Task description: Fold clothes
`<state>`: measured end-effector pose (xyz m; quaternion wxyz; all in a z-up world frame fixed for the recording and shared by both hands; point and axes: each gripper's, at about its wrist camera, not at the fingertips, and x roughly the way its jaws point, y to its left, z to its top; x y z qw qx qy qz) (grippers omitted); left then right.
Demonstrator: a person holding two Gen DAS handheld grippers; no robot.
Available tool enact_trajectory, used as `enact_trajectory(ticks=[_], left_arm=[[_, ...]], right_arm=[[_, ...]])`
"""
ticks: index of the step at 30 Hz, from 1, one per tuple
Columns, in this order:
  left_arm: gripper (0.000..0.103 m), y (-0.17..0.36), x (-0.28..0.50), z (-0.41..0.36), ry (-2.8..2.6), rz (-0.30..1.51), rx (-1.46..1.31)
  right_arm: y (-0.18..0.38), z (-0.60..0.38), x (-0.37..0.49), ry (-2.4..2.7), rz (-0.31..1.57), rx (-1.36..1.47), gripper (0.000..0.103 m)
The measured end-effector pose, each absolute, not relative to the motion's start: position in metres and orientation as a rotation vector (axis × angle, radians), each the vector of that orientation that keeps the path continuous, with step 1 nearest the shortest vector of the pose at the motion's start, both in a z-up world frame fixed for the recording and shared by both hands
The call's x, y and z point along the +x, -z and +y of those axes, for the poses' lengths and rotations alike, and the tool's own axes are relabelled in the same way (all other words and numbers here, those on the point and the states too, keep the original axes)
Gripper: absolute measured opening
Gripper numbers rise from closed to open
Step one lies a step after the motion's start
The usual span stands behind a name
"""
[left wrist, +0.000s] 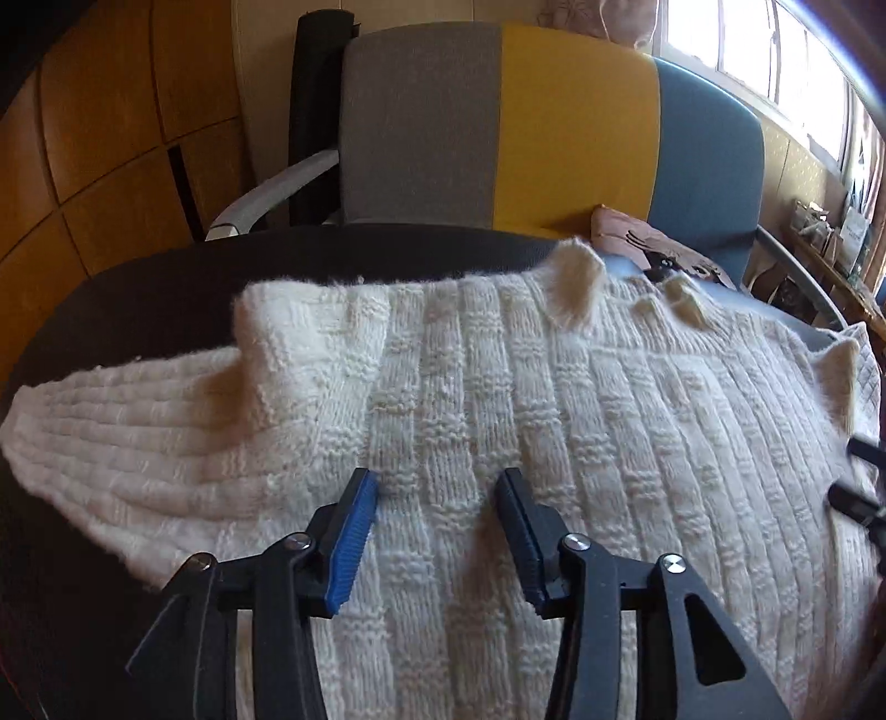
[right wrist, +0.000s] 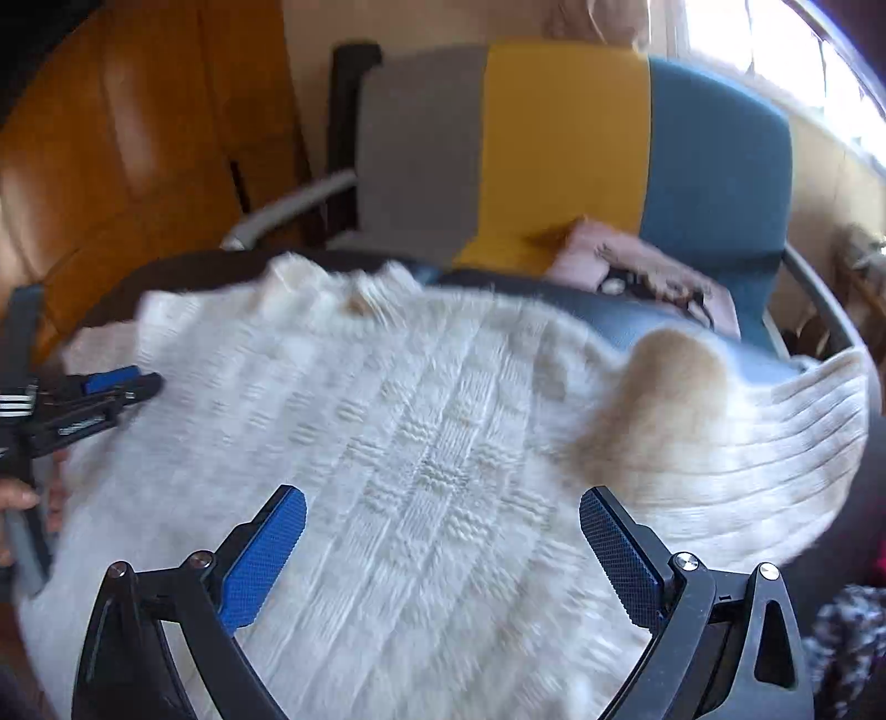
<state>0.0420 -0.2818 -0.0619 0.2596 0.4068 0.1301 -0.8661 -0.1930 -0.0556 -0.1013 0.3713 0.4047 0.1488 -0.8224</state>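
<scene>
A cream knitted sweater (left wrist: pixel 498 399) lies spread flat on a dark round table (left wrist: pixel 166 288). One sleeve (left wrist: pixel 122 421) stretches out to the left. Fluffy tufts (left wrist: pixel 576 288) stand up near its far edge. My left gripper (left wrist: pixel 437 487) is open and empty just over the sweater's body. In the right wrist view the same sweater (right wrist: pixel 421 443) fills the middle, with a tan fluffy tuft (right wrist: pixel 659 399) at the right. My right gripper (right wrist: pixel 443 515) is wide open and empty over the sweater. The left gripper also shows at the left edge of that view (right wrist: pixel 111 387).
A chair with grey, yellow and blue panels (left wrist: pixel 554 127) stands behind the table. A pink garment (left wrist: pixel 637 238) lies on its seat. Wooden wall panels (left wrist: pixel 111 138) are at the left, a bright window (left wrist: pixel 775 50) and a cluttered shelf at the right.
</scene>
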Motion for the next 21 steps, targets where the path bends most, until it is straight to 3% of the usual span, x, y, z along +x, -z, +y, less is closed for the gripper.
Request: enact_trajectory(ticks=[8,12,16,21], left_arm=[[0.055,0.063,0.04,-0.256,2.321,0.334,1.076],[0.055,0.051,0.063,-0.266,2.383,0.483,1.02],[0.055,0.028,0.09,-0.299,2.312,0.35,0.892],[0.054,0.033,0.101,-0.379,2.078,0.197,0.949]], right_arm=[[0.11,-0.03,-0.184,2.192,0.336,1.085,0.102],[0.113,-0.018,-0.176,2.222,0.324,1.097,0.103],[0.113,-0.006,-0.17,2.246,0.315,1.106,0.103],[0.111,0.001,-0.171,2.245,0.315,1.1,0.103]])
